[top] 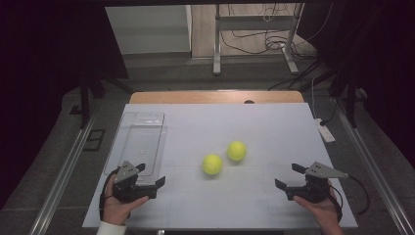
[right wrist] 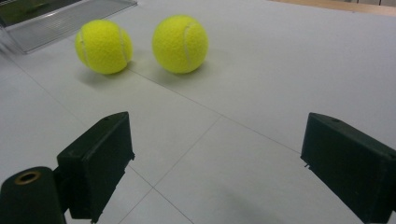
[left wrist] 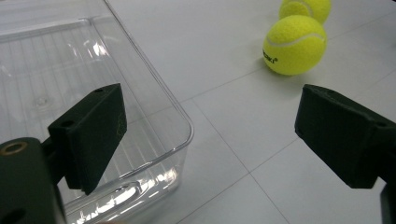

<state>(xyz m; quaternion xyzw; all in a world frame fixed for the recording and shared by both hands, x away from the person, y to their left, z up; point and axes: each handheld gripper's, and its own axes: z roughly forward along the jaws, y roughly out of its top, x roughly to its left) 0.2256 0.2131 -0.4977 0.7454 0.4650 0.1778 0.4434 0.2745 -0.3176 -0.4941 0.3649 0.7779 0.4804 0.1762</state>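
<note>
Start of pick: two balls (top: 212,164) (top: 236,151) lie on the counter (top: 254,127), right of the clear bin (top: 138,142). Left hand-held gripper (top: 149,174) at the bin's near end, right hand-held gripper (top: 288,176) well right; both gape, empty. Next, probably: reach the nearer ball, close squarely.

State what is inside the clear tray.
Nothing: the tray holds no object, and its ribbed floor shows through. Both balls lie outside it on the table. One left jaw covers a patch of its floor.
</note>
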